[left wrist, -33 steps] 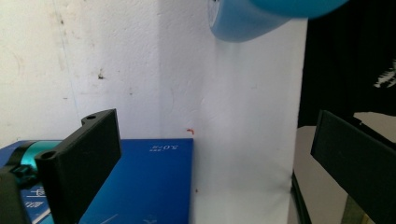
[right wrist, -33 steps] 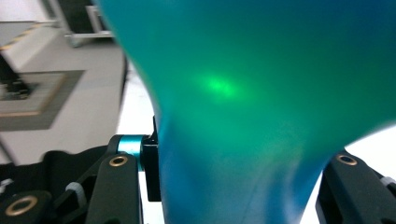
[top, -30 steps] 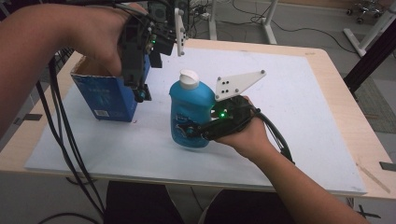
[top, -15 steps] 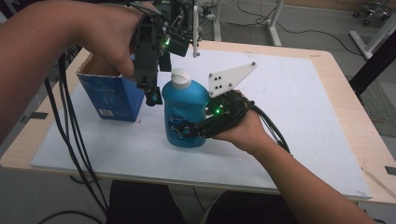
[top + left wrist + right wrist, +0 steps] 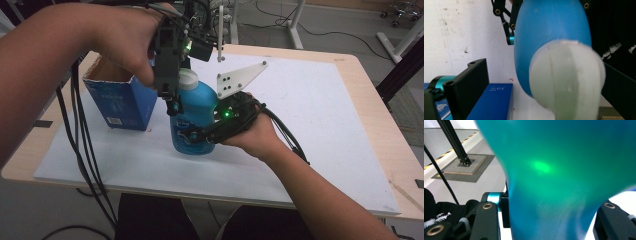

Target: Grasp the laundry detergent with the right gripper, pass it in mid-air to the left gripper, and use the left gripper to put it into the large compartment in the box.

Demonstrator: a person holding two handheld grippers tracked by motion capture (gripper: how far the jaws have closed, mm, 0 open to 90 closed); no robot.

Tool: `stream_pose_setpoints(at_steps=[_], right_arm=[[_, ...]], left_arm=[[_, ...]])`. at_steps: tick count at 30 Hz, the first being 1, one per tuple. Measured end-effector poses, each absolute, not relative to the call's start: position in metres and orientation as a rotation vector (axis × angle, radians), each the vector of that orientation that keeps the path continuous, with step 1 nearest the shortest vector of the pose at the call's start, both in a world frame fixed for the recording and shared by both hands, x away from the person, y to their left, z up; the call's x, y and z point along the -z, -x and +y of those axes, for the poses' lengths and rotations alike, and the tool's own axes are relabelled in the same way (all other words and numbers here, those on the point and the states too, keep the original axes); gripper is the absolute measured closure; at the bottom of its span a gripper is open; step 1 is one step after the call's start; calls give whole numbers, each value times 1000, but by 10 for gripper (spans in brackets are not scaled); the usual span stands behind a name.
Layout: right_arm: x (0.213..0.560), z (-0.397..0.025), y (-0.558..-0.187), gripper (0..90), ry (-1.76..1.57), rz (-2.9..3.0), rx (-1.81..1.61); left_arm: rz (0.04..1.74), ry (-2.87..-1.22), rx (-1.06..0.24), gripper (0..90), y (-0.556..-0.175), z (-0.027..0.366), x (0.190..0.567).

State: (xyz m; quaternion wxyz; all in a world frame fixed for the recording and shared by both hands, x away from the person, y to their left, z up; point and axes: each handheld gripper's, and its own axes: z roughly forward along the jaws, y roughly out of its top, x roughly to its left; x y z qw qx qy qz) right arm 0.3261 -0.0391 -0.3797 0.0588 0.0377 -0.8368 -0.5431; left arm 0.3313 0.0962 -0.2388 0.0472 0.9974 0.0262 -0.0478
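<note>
We see the blue bottle (image 5: 194, 120) standing up on the white mat (image 5: 310, 125), just beside the blue box (image 5: 120, 102). Our right gripper (image 5: 197, 136) squeezes its body from both sides. Our left gripper (image 5: 172, 97) hangs over the white cap (image 5: 566, 80), its 2 jaws wide apart on each side of it.

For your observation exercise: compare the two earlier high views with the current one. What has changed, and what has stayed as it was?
The left gripper moved from above the blue box rightward and down to the blue bottle's white cap, its fingers now either side of it. The bottle shifted slightly toward the box. The right gripper stays clamped on the bottle's body; the box is unmoved.
</note>
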Motion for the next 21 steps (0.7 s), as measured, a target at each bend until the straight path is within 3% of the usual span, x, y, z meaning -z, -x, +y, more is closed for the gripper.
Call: stream_pose_setpoints(at_steps=[21], right_arm=[[376,-34,-330,461,-118,-2528,1647]], left_arm=[[64,-3066,105,17,-328,84,247]])
